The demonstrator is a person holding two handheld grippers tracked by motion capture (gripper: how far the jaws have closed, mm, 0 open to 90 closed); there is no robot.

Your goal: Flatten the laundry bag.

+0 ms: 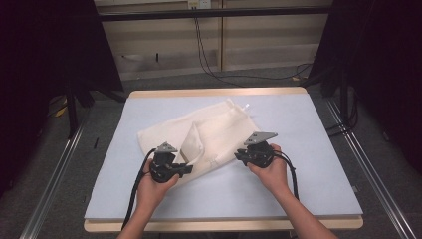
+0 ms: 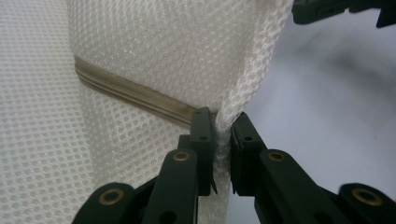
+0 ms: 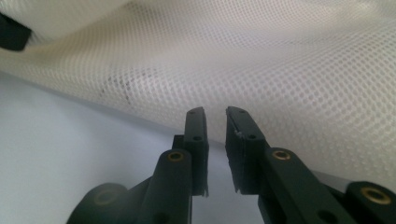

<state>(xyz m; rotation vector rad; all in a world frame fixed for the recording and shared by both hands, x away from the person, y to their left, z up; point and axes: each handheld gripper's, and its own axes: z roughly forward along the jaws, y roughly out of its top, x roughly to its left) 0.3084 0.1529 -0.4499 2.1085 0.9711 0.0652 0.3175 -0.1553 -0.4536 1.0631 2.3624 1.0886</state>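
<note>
High view: a cream mesh laundry bag (image 1: pixel 209 139) lies slantwise near the middle of the pale blue worktop (image 1: pixel 318 164), one flap of it raised and folded over near the bag's near-left edge. The left tool (image 1: pixel 185 169) sits at that near-left edge; the right tool (image 1: pixel 238 155) sits at the bag's near-right edge, both carried by a person's hands entering from the near side of the worktop.

Left gripper view: the left tool (image 2: pixel 222 140) pinches a fold of mesh at the bag's edge, its jaws pressed together on the fabric just beside the end of the tan zipper (image 2: pixel 135 95), which runs diagonally across the raised flap. Right gripper view: the right tool (image 3: pixel 215 122) stands slightly spread, its jaws a narrow gap apart, with no mesh between them; the bag (image 3: pixel 261 70) rises just beyond the fingertips, its lower edge close ahead and the bare worktop (image 3: pixel 70 154) beneath.

Step in hand, as judged: the bag is being gathered or folded, with the left tool already holding the zipper-side edge and the right tool only approaching its own edge. The next move appears to call for the right tool to advance to the bag's hem, close on a single fold of mesh, and take an equal grip, so that both edges can be lifted or drawn together without the loose fabric slipping from the left tool's narrow pinch.
</note>
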